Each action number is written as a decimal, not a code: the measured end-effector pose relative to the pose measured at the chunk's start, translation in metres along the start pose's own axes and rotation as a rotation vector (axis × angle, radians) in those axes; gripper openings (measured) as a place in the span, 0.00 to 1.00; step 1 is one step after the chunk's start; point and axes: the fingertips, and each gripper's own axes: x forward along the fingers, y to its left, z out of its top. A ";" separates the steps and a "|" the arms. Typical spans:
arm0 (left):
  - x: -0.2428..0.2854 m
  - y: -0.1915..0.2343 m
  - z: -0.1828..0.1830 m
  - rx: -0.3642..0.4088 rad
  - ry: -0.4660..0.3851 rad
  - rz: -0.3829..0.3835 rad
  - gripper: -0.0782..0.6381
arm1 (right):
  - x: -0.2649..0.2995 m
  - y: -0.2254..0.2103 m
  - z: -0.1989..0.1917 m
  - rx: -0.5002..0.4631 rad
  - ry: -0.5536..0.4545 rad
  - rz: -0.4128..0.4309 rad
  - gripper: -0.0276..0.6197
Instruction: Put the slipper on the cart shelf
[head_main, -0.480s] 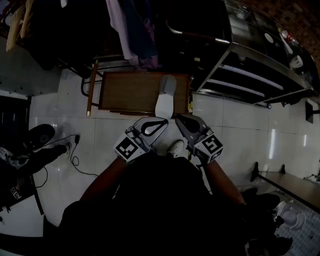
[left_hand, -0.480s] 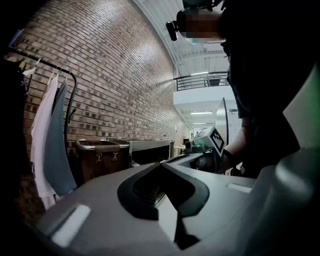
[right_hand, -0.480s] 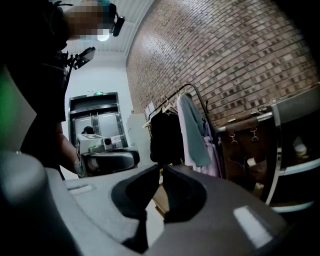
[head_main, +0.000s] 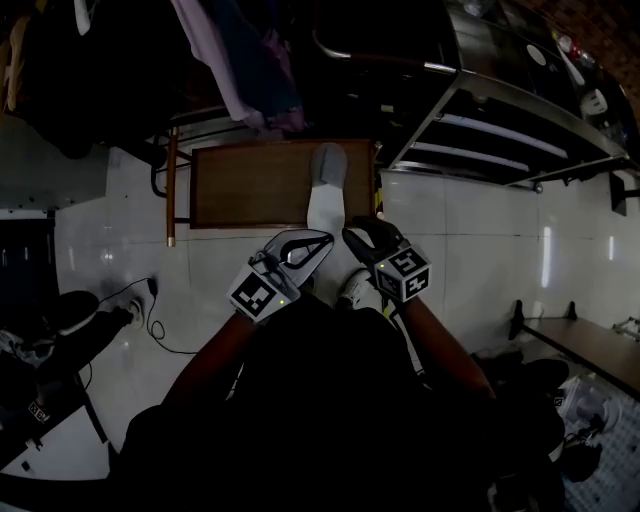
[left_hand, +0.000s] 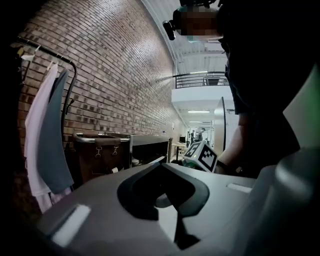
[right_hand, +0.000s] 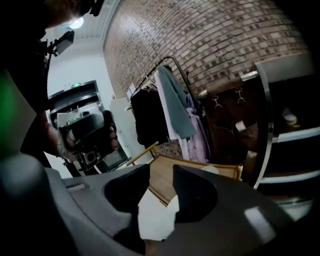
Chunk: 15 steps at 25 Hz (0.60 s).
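The right tongs (head_main: 349, 235), jaws apart and empty, have edged up to the heel of the slipper (head_main: 325, 190) on the wooden tabletop (head_main: 250, 185), with the left tongs (head_main: 326, 238) closed on nothing, so a grasp looks imminent.

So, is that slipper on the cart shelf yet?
No. The slipper lies on the brown wooden board, beside the metal cart.
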 end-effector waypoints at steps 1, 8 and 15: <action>0.000 0.006 -0.002 -0.001 -0.002 -0.013 0.11 | 0.010 -0.008 -0.010 0.047 0.024 -0.017 0.27; 0.008 0.045 -0.021 -0.039 0.012 -0.107 0.11 | 0.073 -0.069 -0.092 0.344 0.200 -0.123 0.39; 0.016 0.068 -0.036 -0.056 0.046 -0.163 0.11 | 0.111 -0.105 -0.162 0.569 0.322 -0.162 0.47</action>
